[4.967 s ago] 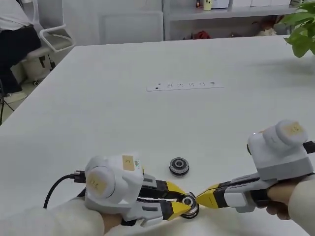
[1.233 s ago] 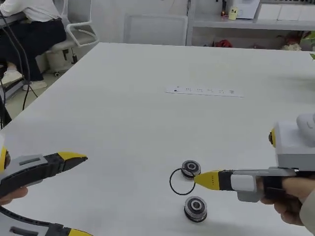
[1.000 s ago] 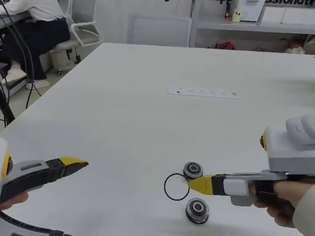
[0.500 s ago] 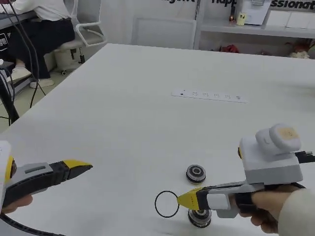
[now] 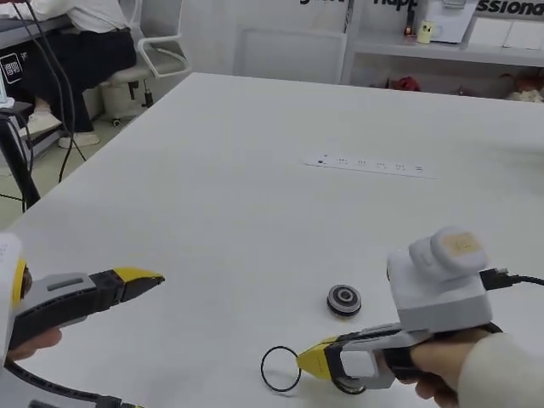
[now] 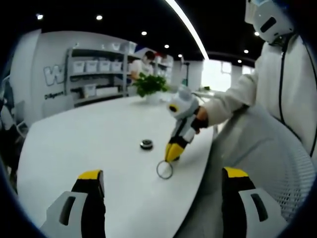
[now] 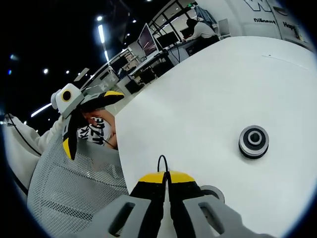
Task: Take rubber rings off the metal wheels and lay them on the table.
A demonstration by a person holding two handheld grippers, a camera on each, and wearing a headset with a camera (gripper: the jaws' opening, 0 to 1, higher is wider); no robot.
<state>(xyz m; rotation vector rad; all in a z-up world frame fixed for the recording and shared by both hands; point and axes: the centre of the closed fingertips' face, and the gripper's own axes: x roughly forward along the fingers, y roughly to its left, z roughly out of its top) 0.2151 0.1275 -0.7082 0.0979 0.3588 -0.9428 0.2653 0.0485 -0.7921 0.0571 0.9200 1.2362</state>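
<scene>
Step in hand: laying a freed rubber ring (image 5: 280,370) on the table (image 5: 255,195). The right gripper (image 5: 308,364) has its yellow tips pressed together on the ring's rim, pinching it at the near edge of the table. The near wheel (image 5: 350,388) peeks out from under that gripper and looks bare grey in the right gripper view, so I judge its ring is the one being held. The far wheel (image 5: 344,299) sits just beyond, apart from the gripper, with a black outer band, so probably its ring is still on.

The left gripper (image 5: 140,338) is off at the near left, well apart from the work, jaws spread wide, holding nothing.

Next move, as I judge it: lower until the ring rests flat, part the jaws, back off to the right, then go for the far wheel with both grippers. I can't tell whether the ring touches the table yet.

Pointing: a ring has no long axis of its own. It sticks out left from the tips, in line with the right gripper's body, which runs right to left. From the head view its open face is turned mostly up; in the right gripper view it is edge-on, in plane with the jaw seam.
</scene>
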